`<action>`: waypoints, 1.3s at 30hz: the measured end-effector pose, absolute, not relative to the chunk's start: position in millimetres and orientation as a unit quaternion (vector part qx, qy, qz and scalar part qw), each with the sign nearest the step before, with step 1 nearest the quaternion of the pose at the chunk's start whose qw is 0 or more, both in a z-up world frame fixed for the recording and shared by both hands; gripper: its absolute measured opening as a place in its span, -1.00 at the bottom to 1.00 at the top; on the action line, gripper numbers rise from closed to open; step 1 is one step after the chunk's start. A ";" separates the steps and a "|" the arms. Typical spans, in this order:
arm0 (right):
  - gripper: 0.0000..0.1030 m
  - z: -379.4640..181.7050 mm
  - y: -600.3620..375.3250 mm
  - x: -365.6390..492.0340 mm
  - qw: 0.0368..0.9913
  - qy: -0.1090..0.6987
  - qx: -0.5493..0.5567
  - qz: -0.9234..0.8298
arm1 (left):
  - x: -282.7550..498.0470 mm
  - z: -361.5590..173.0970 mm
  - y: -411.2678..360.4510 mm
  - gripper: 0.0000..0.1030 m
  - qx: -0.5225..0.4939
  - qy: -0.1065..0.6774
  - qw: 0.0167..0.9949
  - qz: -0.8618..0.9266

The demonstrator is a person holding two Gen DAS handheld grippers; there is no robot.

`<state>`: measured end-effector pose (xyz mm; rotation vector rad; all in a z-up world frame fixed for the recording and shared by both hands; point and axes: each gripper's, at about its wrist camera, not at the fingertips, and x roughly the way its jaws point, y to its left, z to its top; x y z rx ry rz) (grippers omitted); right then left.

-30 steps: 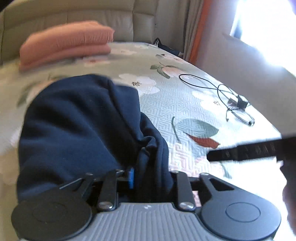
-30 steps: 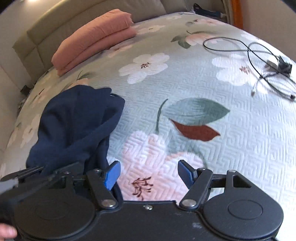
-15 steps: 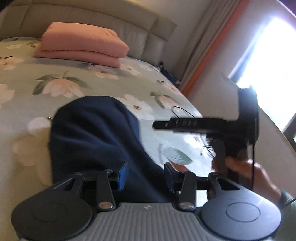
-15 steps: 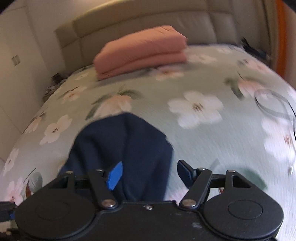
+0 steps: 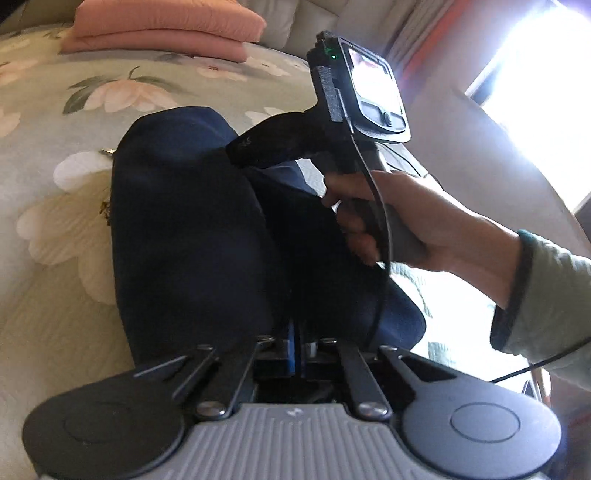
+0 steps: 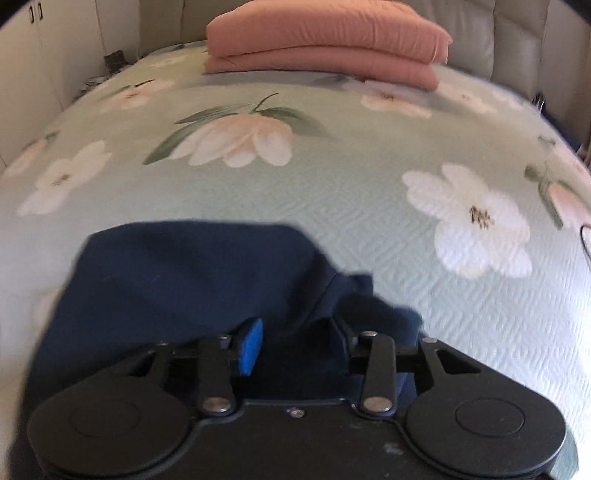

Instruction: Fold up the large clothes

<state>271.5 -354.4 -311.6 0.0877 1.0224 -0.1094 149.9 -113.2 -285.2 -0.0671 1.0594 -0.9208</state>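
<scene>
A navy blue garment [image 5: 192,229] lies bunched on the floral bedspread [image 5: 48,280]; it also shows in the right wrist view [image 6: 184,273]. My left gripper [image 5: 297,349] is shut on a fold of the garment at its near edge. My right gripper [image 6: 295,341] is open, its blue-padded fingers [image 6: 251,343] either side of a raised fold at the garment's near right part. In the left wrist view the right gripper's body [image 5: 354,103] and the hand holding it hover over the garment's right side.
A folded pink blanket [image 6: 325,44] lies at the head of the bed by the beige padded headboard [image 6: 517,33]. A black cable [image 6: 585,240] lies at the right edge of the bed. A bright window [image 5: 535,62] is on the right.
My left gripper was open half a second ago and has shut on the garment again. My right gripper swung left over the garment and narrowed around a fold.
</scene>
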 end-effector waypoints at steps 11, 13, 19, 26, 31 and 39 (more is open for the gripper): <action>-0.03 -245.7 -395.5 183.0 0.885 0.442 0.141 -0.033 | 131.9 -242.1 -59.5 -0.78 -0.068 0.478 0.757 -0.441; 0.00 -231.7 -390.6 140.1 0.886 0.441 0.141 -0.025 | 127.4 -228.5 -42.5 -0.71 -0.071 0.470 0.764 -0.436; 0.01 -224.6 -346.8 52.1 0.872 0.469 0.143 -0.002 | 131.1 -212.3 -57.9 -0.70 -0.054 0.436 0.784 -0.438; -0.01 -287.1 -306.9 37.2 0.829 0.553 0.080 -0.017 | 132.9 -275.5 -94.6 -0.94 0.003 0.478 0.763 -0.434; -0.08 -296.5 -304.6 34.2 0.838 0.537 0.094 -0.025 | 143.1 -291.4 -73.5 -0.94 -0.059 0.493 0.750 -0.437; -0.13 -268.9 -320.6 24.4 0.831 0.544 0.113 -0.021 | 120.4 -274.1 -77.6 -0.94 0.015 0.456 0.779 -0.430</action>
